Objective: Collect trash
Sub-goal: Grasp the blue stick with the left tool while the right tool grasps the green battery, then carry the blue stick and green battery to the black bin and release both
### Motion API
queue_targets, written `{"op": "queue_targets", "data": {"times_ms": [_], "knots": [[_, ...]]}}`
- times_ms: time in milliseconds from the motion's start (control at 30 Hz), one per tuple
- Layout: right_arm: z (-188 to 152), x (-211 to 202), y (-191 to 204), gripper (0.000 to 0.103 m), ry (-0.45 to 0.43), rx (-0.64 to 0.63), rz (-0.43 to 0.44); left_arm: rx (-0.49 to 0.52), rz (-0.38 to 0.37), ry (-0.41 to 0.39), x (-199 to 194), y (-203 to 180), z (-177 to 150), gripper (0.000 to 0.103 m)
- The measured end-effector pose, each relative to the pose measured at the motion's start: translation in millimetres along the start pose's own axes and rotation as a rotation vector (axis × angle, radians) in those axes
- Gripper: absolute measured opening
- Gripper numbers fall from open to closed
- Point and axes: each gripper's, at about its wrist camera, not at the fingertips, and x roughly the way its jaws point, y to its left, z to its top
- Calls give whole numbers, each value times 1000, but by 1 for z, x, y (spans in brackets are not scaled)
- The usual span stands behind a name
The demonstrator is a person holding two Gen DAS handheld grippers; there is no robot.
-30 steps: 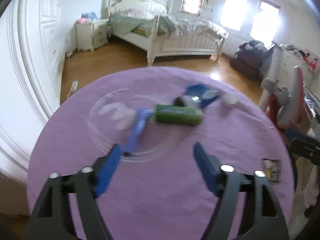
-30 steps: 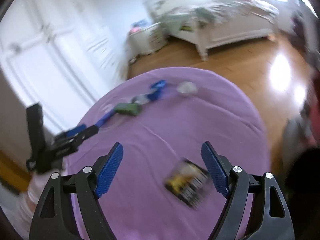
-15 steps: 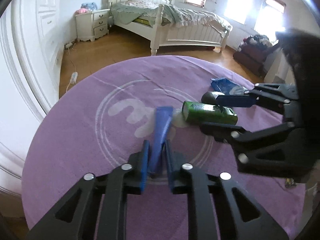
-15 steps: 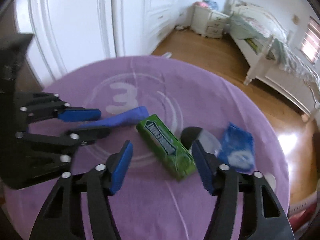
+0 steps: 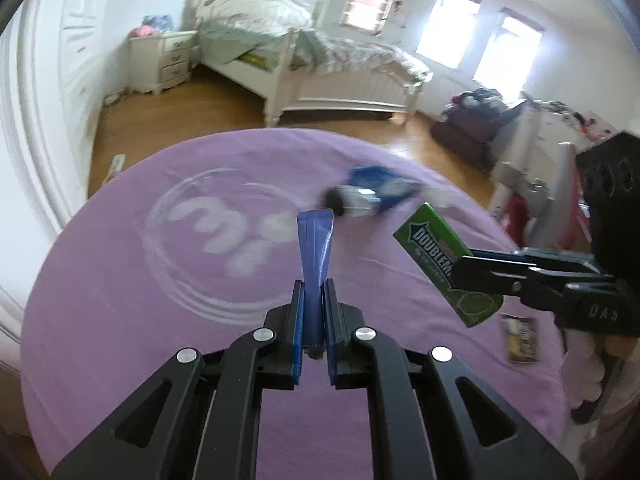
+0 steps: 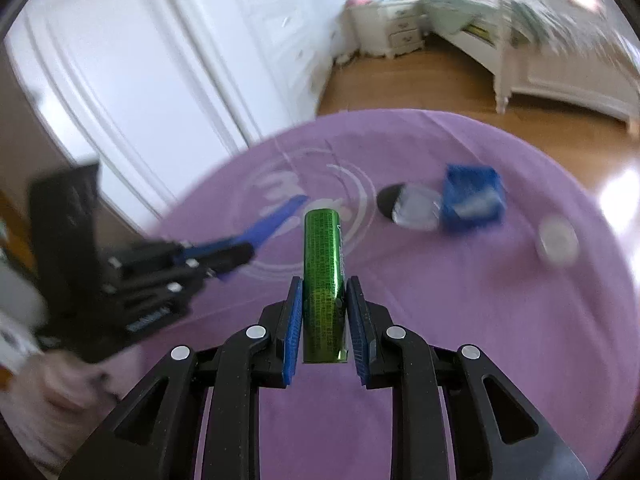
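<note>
1. A blue wrapper strip (image 5: 314,256) is held pinched at its near end by the left hand-held gripper (image 5: 313,322), above the purple desk (image 5: 160,320); thin, limp and light by the look of it.
2. A green gum pack (image 6: 323,276) is clamped across its narrow sides by the right hand-held gripper (image 6: 323,320), whose jaws have just been closing; judged stiff, light, glossy and possibly slippery.
3. Left on the desk: a blue packet (image 6: 472,200), a clear wrapper (image 6: 416,210), a small round lid (image 6: 558,240), a dark sachet (image 5: 520,338).

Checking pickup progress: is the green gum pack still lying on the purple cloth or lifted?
Lifted. The green gum pack is clamped between the right tongs, raised off the purple cloth.
</note>
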Motion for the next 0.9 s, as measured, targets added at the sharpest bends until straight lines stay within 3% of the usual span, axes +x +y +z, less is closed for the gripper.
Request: {"op": "queue_targets", "data": {"times_ms": [100, 300, 433, 667, 900], "knots": [[-26, -48, -16, 22, -114, 127, 55, 34, -62, -19, -15, -34, -2, 10], [-85, -145, -54, 22, -350, 350, 74, 125, -195, -39, -32, -115, -4, 10], [-134, -210, -84, 22, -479, 472, -2, 207, -283, -41, -32, -176, -4, 10], [-208, -292, -132, 22, -610, 616, -169, 315, -411, -5, -10, -270, -14, 10], [-269, -328, -177, 22, -674, 727, -254, 390, -488, 60, 14, -337, -30, 10]]}}
